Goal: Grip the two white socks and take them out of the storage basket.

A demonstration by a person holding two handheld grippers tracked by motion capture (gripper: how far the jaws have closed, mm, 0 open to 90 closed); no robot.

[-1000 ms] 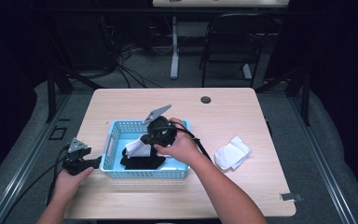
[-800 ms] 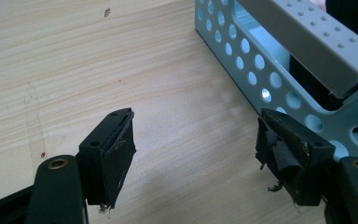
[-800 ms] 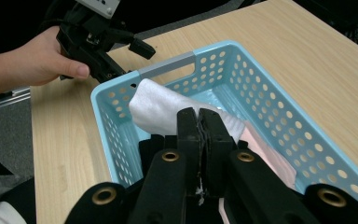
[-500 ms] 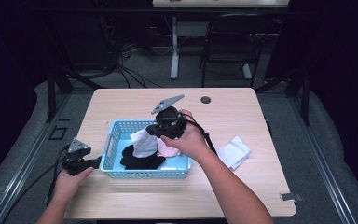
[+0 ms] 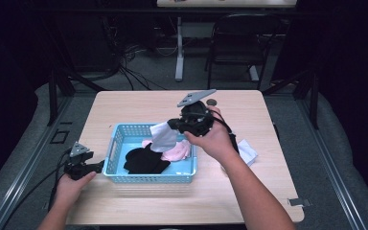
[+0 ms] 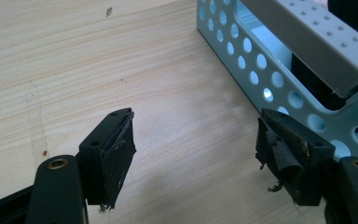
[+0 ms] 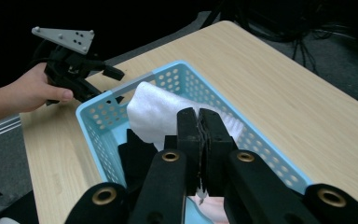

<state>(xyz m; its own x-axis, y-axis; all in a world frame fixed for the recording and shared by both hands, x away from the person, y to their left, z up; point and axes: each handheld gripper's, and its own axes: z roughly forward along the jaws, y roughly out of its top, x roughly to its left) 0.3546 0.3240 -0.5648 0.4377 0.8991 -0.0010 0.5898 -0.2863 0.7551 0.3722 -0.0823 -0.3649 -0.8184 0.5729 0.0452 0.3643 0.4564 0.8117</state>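
Right hand-held gripper point(image 5: 171, 125) grasping white cloth point(image 5: 163, 136), clenched on its top edge, lifting it clear above blue basket point(image 5: 112, 148) mid-worktop point(image 5: 278, 191). Left hand-held gripper point(image 5: 97, 166) resting released at basket's near-left corner, likely steadying it. Black garment point(image 5: 143, 162), pink cloth point(image 5: 178, 152) lying inside.

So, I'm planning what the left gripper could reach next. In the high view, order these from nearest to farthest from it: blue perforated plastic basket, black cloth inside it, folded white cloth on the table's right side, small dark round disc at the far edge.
From the left gripper:
1. Blue perforated plastic basket, right beside it.
2. Black cloth, inside the basket.
3. Small dark round disc, far edge.
4. Folded white cloth, right side.
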